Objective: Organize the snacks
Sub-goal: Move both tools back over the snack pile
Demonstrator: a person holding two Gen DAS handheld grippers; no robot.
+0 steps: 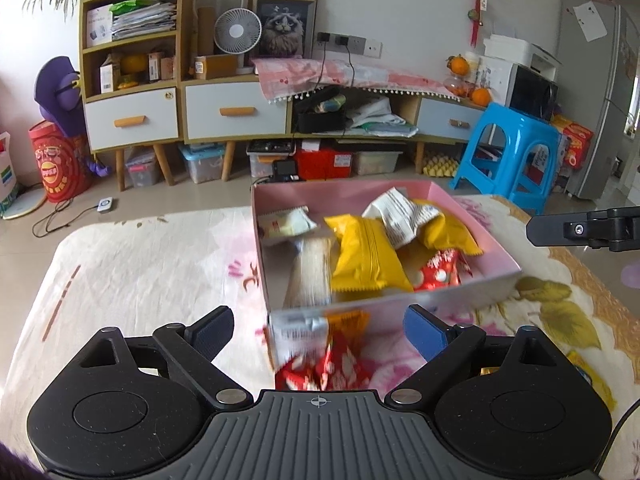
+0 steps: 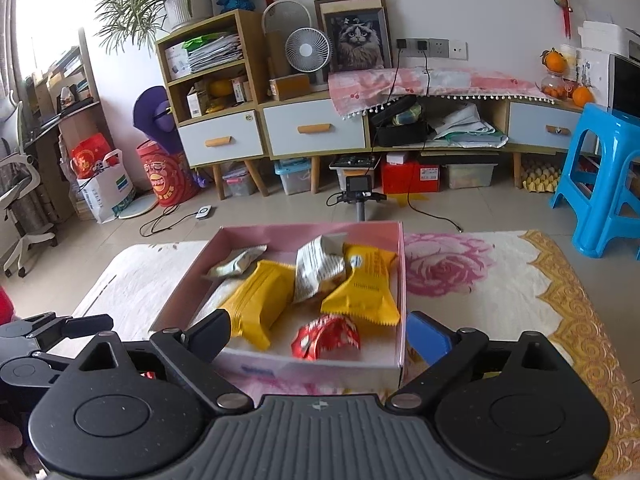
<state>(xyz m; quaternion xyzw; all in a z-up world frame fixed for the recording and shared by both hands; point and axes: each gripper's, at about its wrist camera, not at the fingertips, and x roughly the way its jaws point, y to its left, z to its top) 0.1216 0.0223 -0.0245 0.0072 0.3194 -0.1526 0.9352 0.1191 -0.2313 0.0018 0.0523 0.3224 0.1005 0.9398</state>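
Both sets of tongs stand wide with nothing pressed between their pads. The left tongs (image 1: 318, 330) hang over a loose heap at the box's near wall: red packets (image 1: 320, 372) and an orange one (image 1: 348, 322), blurred. The right tongs (image 2: 318, 338) straddle the near wall of the pink box (image 2: 320, 232).

Judging by this, most snacks are already boxed, and the step in hand is gathering the stragglers; the next move calls for the left tongs to close on one red packet and lift it over the wall.

Inside lie yellow packets (image 2: 258, 304), white ones (image 2: 320, 268) and a red one (image 2: 326, 336). The box sits on a floral cloth (image 2: 480, 280) over the bench. Beyond are tiled floor, a blue stool (image 2: 600, 184), a low cabinet (image 2: 316, 128), a fan (image 2: 308, 50) and a cat picture (image 2: 360, 42).
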